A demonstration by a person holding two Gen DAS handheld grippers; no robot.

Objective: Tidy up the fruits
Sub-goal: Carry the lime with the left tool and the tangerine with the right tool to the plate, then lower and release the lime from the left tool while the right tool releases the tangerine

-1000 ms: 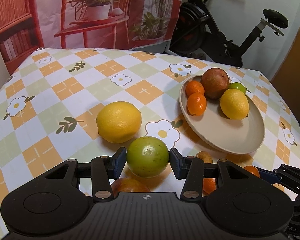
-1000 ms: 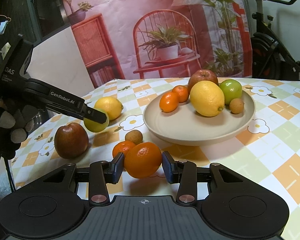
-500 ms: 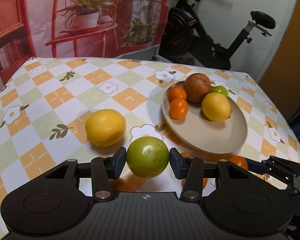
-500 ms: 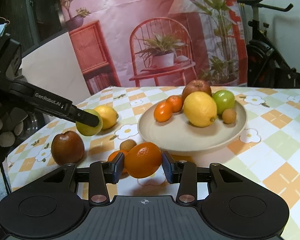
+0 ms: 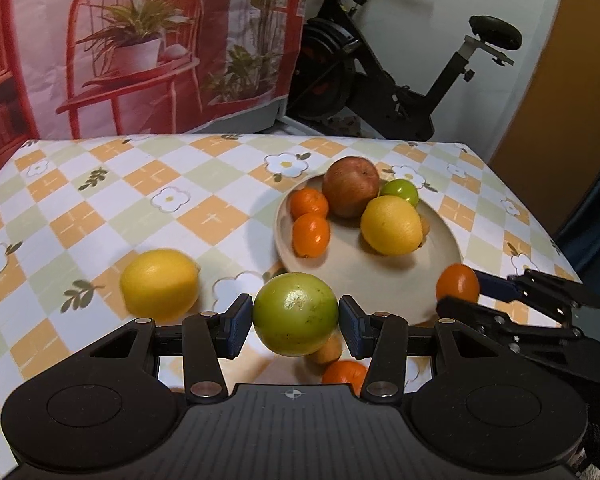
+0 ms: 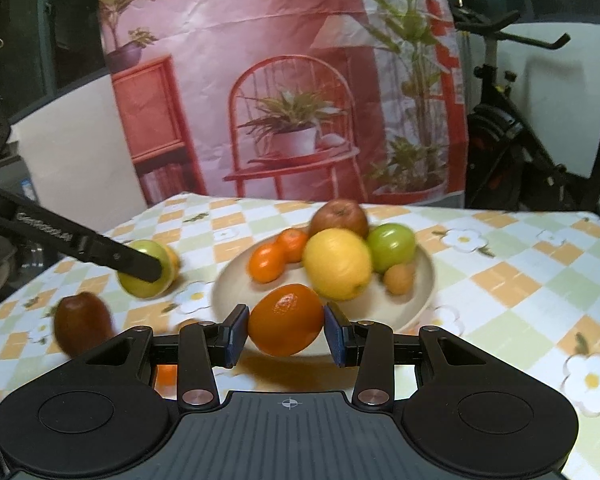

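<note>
1. Right now my left gripper (image 5: 295,322) is clamped on a round green fruit with faint brown specks (image 5: 295,313), both blue pads pressed to its sides, and the fruit is clear of the checked floral tablecloth (image 5: 100,216).
2. Over on the other side, my right gripper (image 6: 286,336) grasps a glossy orange citrus fruit (image 6: 286,319) between its pads, lifted in front of the near rim of the beige round plate (image 6: 424,280).
3. That plate carries a reddish-brown apple (image 5: 351,186), a big yellow lemon (image 5: 392,225), a small green fruit (image 5: 400,192), two small orange mandarins (image 5: 310,234) and a small tan round fruit (image 6: 398,278).
4. A second yellow lemon (image 5: 159,283) lies on the cloth, left of the plate and just beyond my left fingers (image 5: 236,326).
5. From the right wrist view, a dark red apple (image 6: 83,322) sits on the cloth at the left, near the table's edge.
6. Beneath my left gripper, another orange fruit (image 5: 344,372) and a small tan one (image 5: 328,350) rest on the cloth, partly hidden.
</note>
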